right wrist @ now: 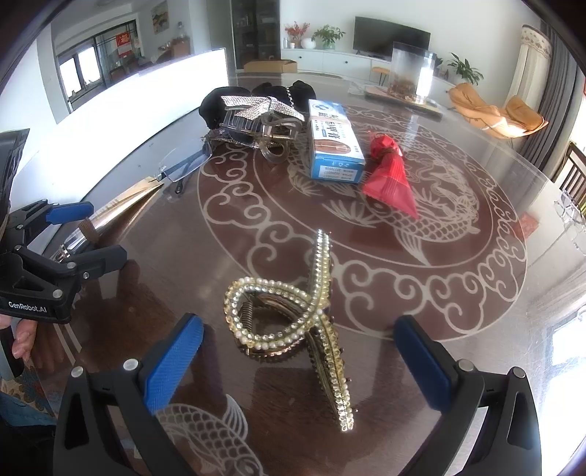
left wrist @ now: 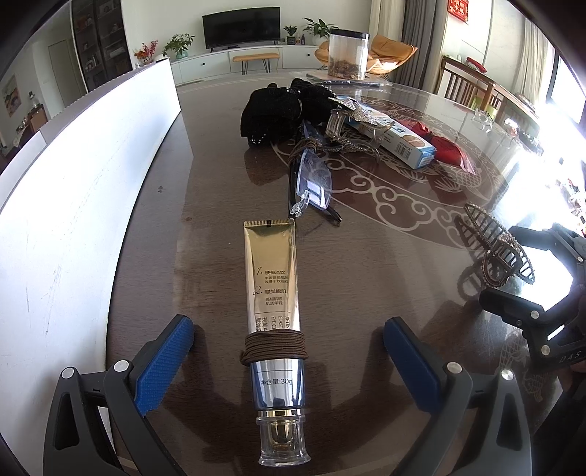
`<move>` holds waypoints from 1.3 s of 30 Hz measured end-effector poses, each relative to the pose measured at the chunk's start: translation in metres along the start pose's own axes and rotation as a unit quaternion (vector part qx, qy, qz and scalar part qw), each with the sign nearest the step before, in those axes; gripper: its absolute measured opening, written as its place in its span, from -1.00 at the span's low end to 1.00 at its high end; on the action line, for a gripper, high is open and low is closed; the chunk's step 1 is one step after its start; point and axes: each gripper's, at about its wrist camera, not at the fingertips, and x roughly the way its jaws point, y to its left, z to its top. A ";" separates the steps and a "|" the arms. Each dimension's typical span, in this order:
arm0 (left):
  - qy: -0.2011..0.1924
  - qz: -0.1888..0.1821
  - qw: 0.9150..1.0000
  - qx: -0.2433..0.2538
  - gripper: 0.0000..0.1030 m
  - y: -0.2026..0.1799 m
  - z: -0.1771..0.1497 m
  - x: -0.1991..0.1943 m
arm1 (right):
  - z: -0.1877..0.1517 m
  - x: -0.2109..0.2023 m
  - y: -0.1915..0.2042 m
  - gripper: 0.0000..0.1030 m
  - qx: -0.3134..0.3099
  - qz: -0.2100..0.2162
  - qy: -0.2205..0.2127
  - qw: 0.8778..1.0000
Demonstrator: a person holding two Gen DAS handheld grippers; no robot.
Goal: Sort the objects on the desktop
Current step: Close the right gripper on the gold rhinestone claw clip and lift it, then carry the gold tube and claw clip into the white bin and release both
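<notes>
Here the left gripper (left wrist: 289, 348) stands wide open astride a gold tube (left wrist: 273, 293) lying on the table (left wrist: 384, 227), while the right gripper (right wrist: 300, 348), equally spread, flanks a pearl hair clip (right wrist: 293, 318), neither touching.

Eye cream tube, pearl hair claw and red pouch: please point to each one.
Eye cream tube (left wrist: 273, 293), left wrist view, on its gold body.
Pearl hair claw (right wrist: 293, 322), right wrist view, on its beaded loop.
Red pouch (right wrist: 390, 175), right wrist view, on its middle.

Both wrist cameras sit low over the table (left wrist: 366, 256), facing across it (toward the television (left wrist: 241, 25)), sharing its clutter.
</notes>
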 end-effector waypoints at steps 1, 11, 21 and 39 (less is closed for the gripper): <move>0.020 -0.011 1.000 0.019 1.00 -0.002 0.001 0.000 | 0.000 0.000 0.000 1.00 -0.003 0.002 0.009 1.000; 0.002 -0.044 0.999 -0.008 -0.50 0.019 0.007 -0.012 | 0.006 -0.014 -0.006 -0.08 0.032 0.001 0.037 0.999; -0.040 -0.073 0.996 -0.030 -0.51 0.006 -0.013 -0.039 | -0.010 -0.041 -0.017 -0.19 0.063 -0.006 0.034 0.997; -0.182 -0.094 0.970 -0.132 -0.50 0.123 0.009 -0.191 | 0.117 -0.107 0.088 -0.19 0.015 0.102 -0.073 0.992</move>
